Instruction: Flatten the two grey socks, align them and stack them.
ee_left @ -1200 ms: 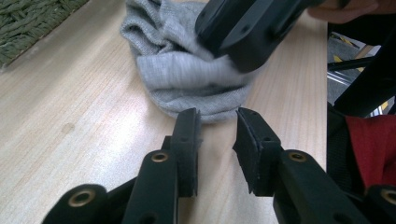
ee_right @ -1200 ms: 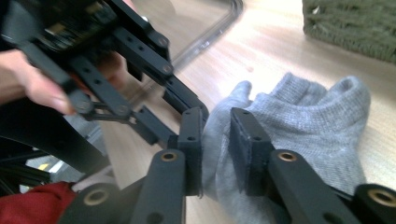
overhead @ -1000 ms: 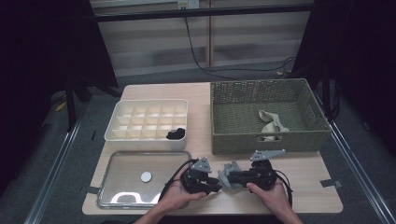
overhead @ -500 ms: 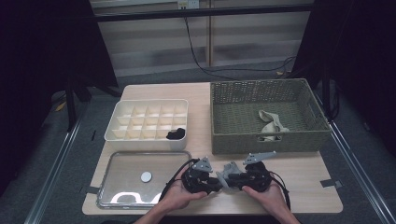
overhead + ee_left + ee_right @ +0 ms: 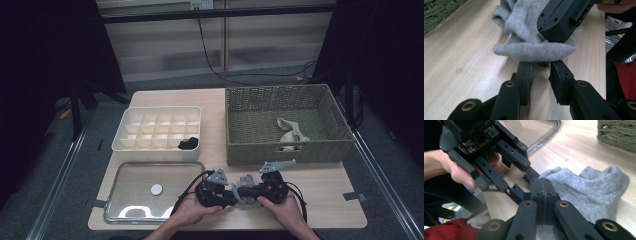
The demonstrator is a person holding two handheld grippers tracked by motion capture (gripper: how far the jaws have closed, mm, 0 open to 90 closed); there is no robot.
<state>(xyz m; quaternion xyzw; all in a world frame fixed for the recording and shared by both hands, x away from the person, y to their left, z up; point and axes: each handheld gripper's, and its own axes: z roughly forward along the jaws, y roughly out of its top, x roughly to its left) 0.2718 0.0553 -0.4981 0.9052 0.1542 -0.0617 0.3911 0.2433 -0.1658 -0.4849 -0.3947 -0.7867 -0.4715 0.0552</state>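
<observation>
Grey sock [image 5: 584,190]: a soft, light ankle sock of ribbed knit is shown lying on the wooden table [image 5: 325,200], at the near edge between the two grippers; it is folded into a bunch and is judged to sag and stretch when lifted (nothing fragile, little slip).
Left gripper [image 5: 541,75]: its jaws are held partly apart, with the tips touching the folded edge of the sock; no cloth is seen pinched between the pads.
Right gripper [image 5: 544,188]: its jaws have just been closing and are now pressed together; a fold of the sock appears to be caught at the tips (the cloth itself is hidden behind the pads).
Where to take hold: a doubled fold or the cuff is judged best, since a single layer may slide out of the pads.
Wicker basket [image 5: 285,125]: it stands just beyond the grippers, with a beige sock [image 5: 290,132] lying inside; its near wall is the closest edge to be cleared.
Compartment box [image 5: 157,132]: it sits at the far left, with a dark item [image 5: 187,144] in one near cell.
Metal tray [image 5: 150,190]: it lies just left of the left hand, with a small round disc [image 5: 156,189] on it.
Open room: bare wood is left to the right of the grippers, and a narrow strip before the basket.
</observation>
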